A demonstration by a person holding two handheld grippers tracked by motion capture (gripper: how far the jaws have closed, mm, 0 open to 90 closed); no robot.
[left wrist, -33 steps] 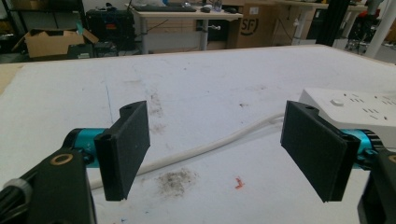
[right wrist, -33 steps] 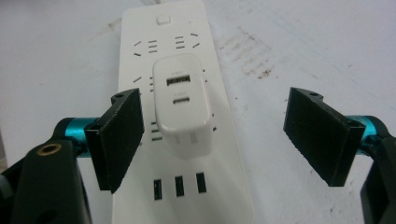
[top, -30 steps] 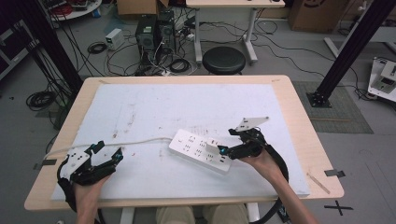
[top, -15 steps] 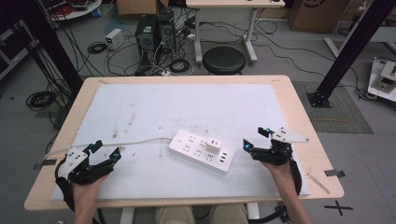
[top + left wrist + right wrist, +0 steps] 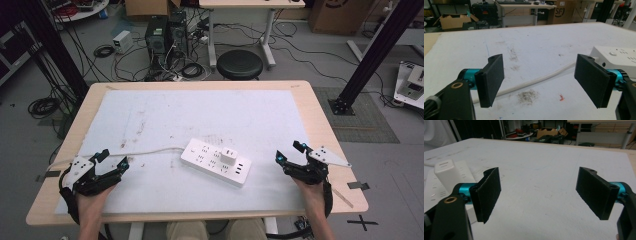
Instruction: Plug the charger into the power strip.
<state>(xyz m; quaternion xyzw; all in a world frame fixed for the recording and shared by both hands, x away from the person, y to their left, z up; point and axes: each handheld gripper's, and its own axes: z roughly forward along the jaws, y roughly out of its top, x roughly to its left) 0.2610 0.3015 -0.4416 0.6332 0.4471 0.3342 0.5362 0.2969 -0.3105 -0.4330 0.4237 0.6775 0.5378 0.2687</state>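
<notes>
A white power strip (image 5: 215, 162) lies near the middle of the white mat, with a white plug-in adapter (image 5: 229, 156) standing in it. Its white cable (image 5: 145, 151) runs left across the mat. In the left gripper view the strip's end (image 5: 616, 57) and the cable (image 5: 536, 81) lie just beyond the jaws. My left gripper (image 5: 114, 160) rests at the front left, open and empty. My right gripper (image 5: 287, 152) sits at the front right, open and empty, well apart from the strip. The adapter (image 5: 447, 175) shows at the left in the right gripper view.
The white mat (image 5: 200, 115) covers most of the wooden table (image 5: 320, 115). Behind the table stand a black stool (image 5: 240, 63), computer towers (image 5: 162, 32) and loose floor cables. A black frame post (image 5: 372, 55) rises at the right.
My right gripper let go of the adapter, now plugged into the strip, and drew back to the front right with jaws open. The left gripper barely moved.
</notes>
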